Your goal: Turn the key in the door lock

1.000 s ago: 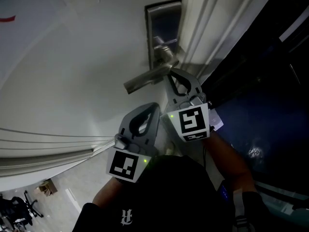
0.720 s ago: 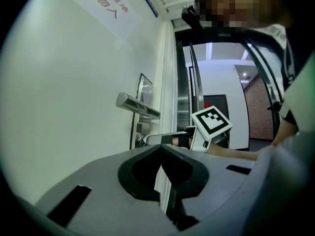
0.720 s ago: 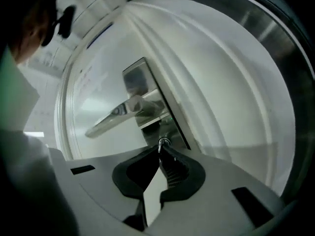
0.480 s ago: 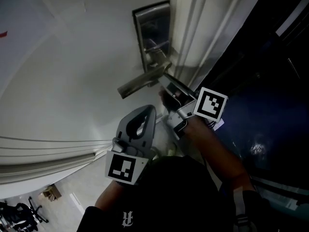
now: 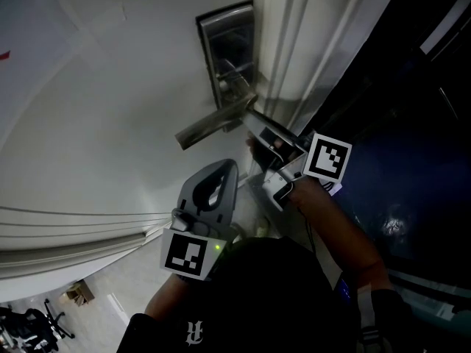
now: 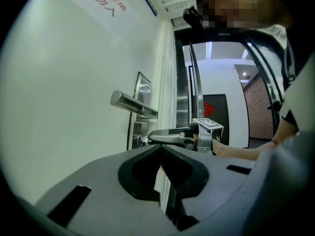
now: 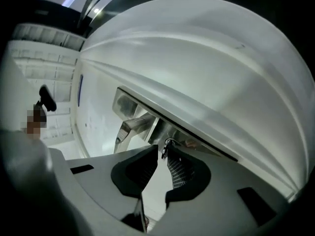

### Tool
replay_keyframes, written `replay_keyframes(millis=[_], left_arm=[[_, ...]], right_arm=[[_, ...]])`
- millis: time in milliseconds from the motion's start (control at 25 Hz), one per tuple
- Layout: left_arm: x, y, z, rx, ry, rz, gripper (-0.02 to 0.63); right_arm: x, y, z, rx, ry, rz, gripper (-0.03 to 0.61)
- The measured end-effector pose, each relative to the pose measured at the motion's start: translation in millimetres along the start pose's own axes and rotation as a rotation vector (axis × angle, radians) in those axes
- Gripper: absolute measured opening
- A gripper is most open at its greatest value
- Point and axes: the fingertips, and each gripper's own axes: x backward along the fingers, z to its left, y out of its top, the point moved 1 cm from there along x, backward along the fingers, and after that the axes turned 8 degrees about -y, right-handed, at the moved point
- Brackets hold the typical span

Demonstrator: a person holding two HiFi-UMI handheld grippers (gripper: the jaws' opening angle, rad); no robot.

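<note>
The steel lock plate [image 5: 225, 48] is on the white door [image 5: 110, 87], with its lever handle [image 5: 212, 124] sticking out. Just below the lever, my right gripper [image 5: 250, 120] is rolled onto its side, its marker cube out to the right. It is shut on the key [image 7: 166, 145], which sits in the lock under the lever [image 7: 132, 127]. The left gripper view shows that gripper [image 6: 170, 136] reaching the key [image 6: 141, 140] below the handle [image 6: 133, 104]. My left gripper [image 5: 218, 176] is shut and empty, a short way back from the door.
The door frame and door edge [image 5: 294, 43] run just right of the lock, and a dark opening [image 5: 412, 123] lies beyond. A notice with red print [image 6: 101, 1] hangs high on the door. The person's forearm [image 5: 338, 226] stretches toward the lock.
My right gripper has rolled on the key, swinging its marker cube from facing up to the right side. The left gripper has stayed where it was.
</note>
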Motion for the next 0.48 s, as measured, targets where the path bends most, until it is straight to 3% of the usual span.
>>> replay_keyframes(millis=[240,320,480], left_arm=[[-2.5,0.3,-5.0,-0.005,-0.004,0.001,0.008],[-3.0,0.5,-6.5,-0.006,-0.005,0.002,0.008],[-3.5,1.4,-9.0,-0.011,-0.005,0.001,0.008]], right_arm=[[14.5,6.4,8.4,0.227,-0.057,-0.014,0.046],[18.2,8.3,13.6,0.433,-0.101,-0.025,0.048],[17.7,-0.7,29.0,0.959,-0.171,-0.005,0.061]])
